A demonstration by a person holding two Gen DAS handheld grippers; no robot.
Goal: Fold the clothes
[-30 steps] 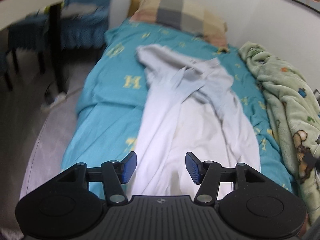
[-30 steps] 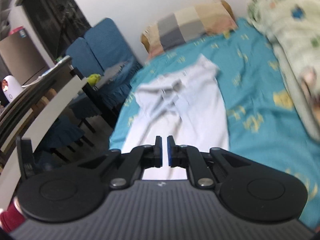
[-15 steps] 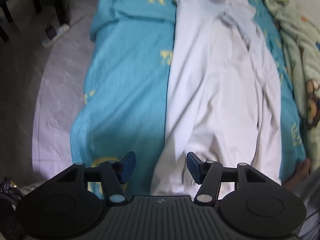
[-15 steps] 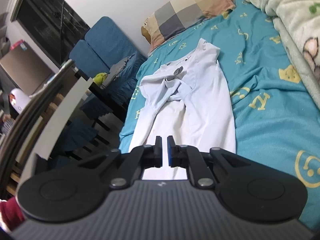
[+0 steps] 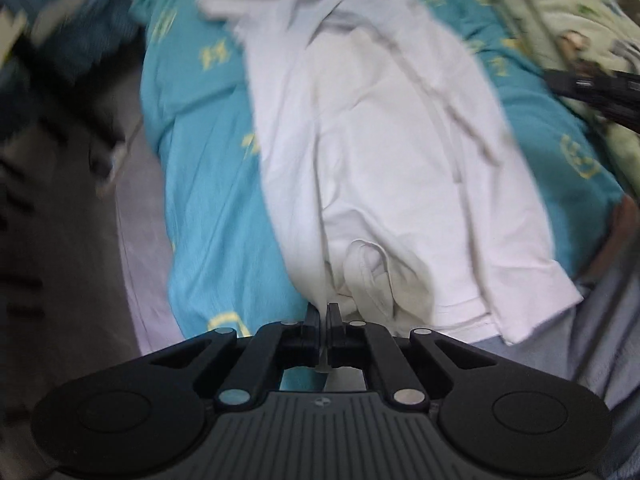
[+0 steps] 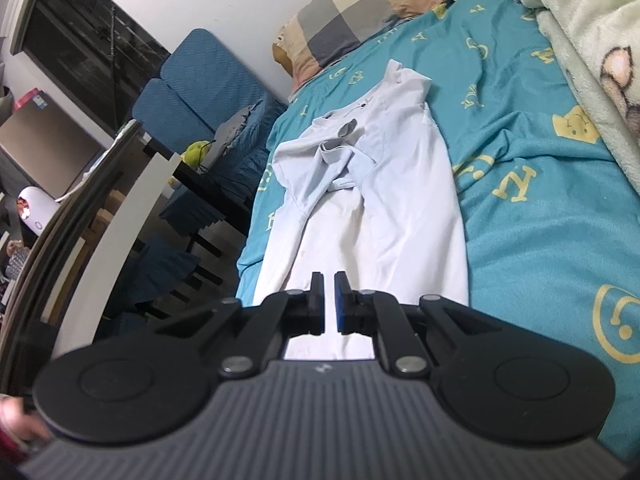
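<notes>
A white long-sleeved shirt (image 5: 400, 152) lies lengthwise on the bed, with its sleeves crossed over the chest at the far end (image 6: 344, 160). My left gripper (image 5: 323, 314) is shut on the near hem at the shirt's left corner, and the cloth bunches up at its fingertips. In the right wrist view my right gripper (image 6: 329, 296) hovers above the shirt's near end, shut but for a thin slit, with nothing between its fingers. Its black body shows at the right edge of the left wrist view, above the blanket.
The teal sheet (image 5: 216, 208) covers the bed. A green fleece blanket (image 6: 580, 40) runs along the right side and a checked pillow (image 6: 360, 12) lies at the head. Blue chairs (image 6: 200, 92) and a dark table (image 6: 132, 184) stand left of the bed, beside grey floor (image 5: 80, 240).
My left gripper has dropped to the shirt's near hem and gone from open to shut on it, bunching the cloth. The right gripper stays shut and has barely moved.
</notes>
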